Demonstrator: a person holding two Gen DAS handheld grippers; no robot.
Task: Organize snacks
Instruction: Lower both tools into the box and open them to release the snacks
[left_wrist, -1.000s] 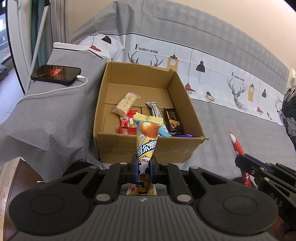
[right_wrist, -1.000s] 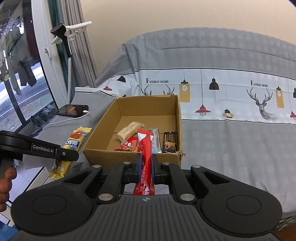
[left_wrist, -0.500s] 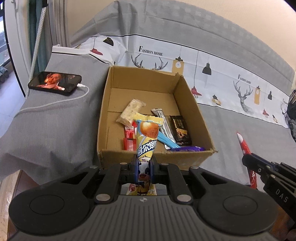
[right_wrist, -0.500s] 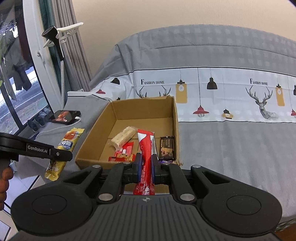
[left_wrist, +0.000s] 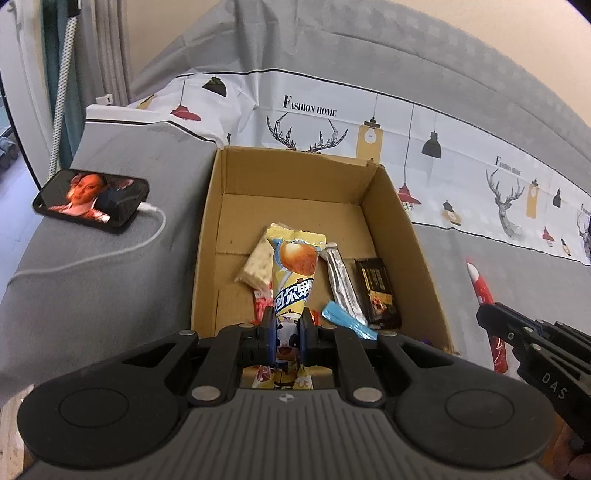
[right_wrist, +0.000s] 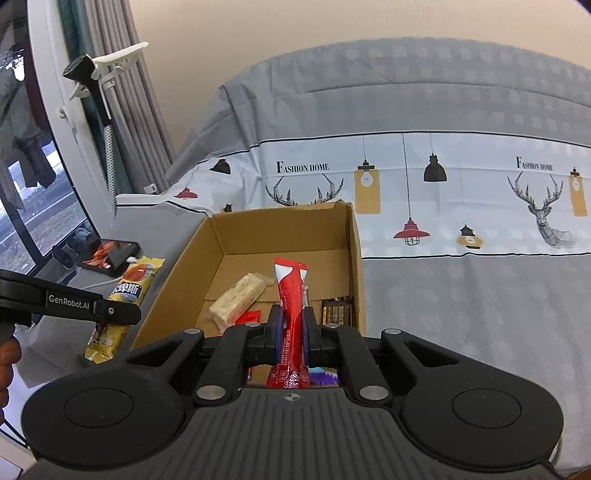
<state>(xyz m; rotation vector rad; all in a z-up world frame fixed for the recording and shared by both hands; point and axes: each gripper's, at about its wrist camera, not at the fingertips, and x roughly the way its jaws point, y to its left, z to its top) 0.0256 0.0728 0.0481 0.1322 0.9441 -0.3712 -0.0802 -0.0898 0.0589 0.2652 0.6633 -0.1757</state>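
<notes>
Both grippers, left gripper (left_wrist: 287, 326) and right gripper (right_wrist: 291, 326), clamp snack packets above the cardboard box (left_wrist: 391, 206).

Ahead of the left jaws, a cardboard box (left_wrist: 207, 236) on the bed (left_wrist: 92, 288), holding a nougat bar (left_wrist: 255, 267) and other snacks. Left of the box, a phone (left_wrist: 90, 201). Between the right jaws, a stick packet (right_wrist: 291, 306) above the box.

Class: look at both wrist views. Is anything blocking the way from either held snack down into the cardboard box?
Nothing visible. The yellow packet and red stick face the open-topped cardboard box; only loose snacks lie on its floor.
</notes>
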